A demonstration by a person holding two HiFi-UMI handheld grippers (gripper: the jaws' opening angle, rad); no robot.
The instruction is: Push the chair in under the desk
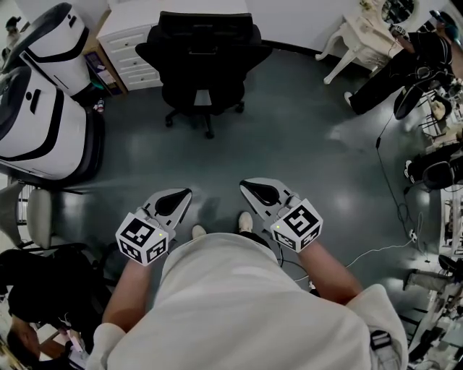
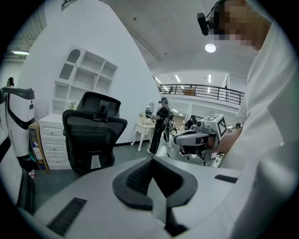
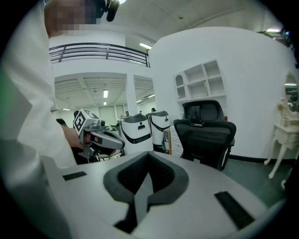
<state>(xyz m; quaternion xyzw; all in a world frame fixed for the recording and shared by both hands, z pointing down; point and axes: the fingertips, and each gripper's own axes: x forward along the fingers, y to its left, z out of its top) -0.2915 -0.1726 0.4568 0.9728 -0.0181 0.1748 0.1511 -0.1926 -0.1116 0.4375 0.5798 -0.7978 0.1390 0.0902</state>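
A black mesh office chair (image 1: pixel 202 58) stands on the dark floor, its back toward me, in front of a white desk (image 1: pixel 123 18) with drawers. The chair sits out from the desk, well ahead of both grippers. My left gripper (image 1: pixel 182 196) and right gripper (image 1: pixel 247 186) are held side by side in front of my body, both shut with nothing between the jaws. The chair (image 2: pixel 91 135) shows ahead and to the left in the left gripper view, and the chair (image 3: pixel 205 133) lies ahead to the right in the right gripper view. Neither gripper touches it.
Two white and black machines (image 1: pixel 36 108) stand at the left. A white ornate table (image 1: pixel 362 36) and a person in black (image 1: pixel 401 69) are at the back right. A cable (image 1: pixel 394 188) runs over the floor by equipment on the right.
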